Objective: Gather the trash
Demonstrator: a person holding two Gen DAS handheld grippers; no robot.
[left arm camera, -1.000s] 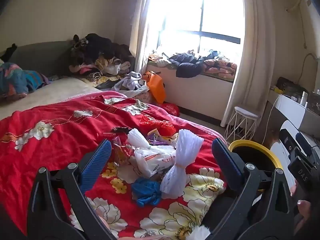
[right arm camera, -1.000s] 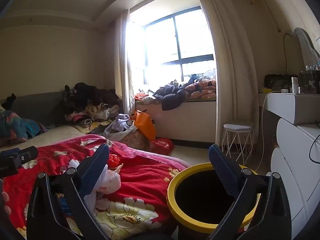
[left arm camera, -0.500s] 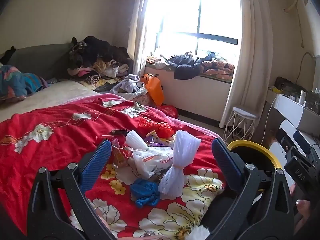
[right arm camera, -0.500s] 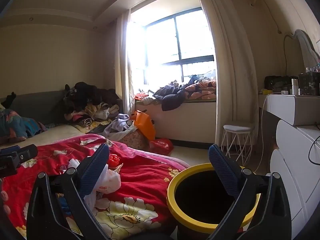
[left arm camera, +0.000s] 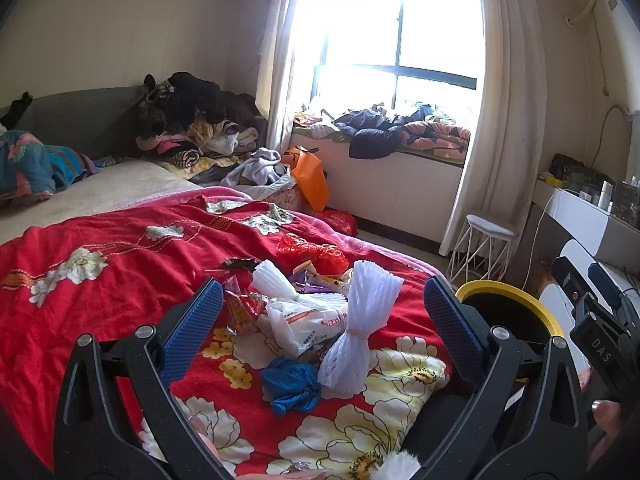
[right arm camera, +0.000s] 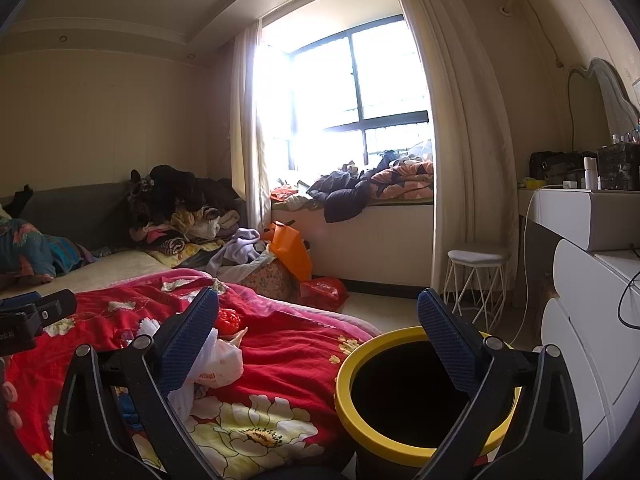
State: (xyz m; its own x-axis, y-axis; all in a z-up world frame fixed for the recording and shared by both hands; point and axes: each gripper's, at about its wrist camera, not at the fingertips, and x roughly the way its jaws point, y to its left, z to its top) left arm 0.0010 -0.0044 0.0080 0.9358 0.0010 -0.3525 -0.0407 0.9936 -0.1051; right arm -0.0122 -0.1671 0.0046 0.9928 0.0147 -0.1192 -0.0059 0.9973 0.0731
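A heap of trash lies on the red flowered quilt (left arm camera: 100, 264): a tied bundle of white foam netting (left arm camera: 358, 332), a white plastic bag (left arm camera: 302, 322), a crumpled blue bag (left arm camera: 292, 384), a red net bag (left arm camera: 316, 252) and small wrappers (left arm camera: 244, 310). My left gripper (left arm camera: 320, 312) is open and empty, above and in front of the heap. My right gripper (right arm camera: 320, 316) is open and empty, held over the gap between the bed and the yellow-rimmed black bin (right arm camera: 416, 396). The bin also shows in the left wrist view (left arm camera: 508, 312). The white bag shows in the right wrist view (right arm camera: 218, 364).
The bin stands on the floor by the bed's corner. A white dresser (right arm camera: 596, 320) is at the right, a white wire stool (right arm camera: 476, 276) under the curtain, an orange bag (right arm camera: 290, 248) and clothes piles beside the window seat.
Both grippers stay open. The left wrist view has tilted up slightly, so the trash heap sits a little lower in it. The right gripper has barely moved.
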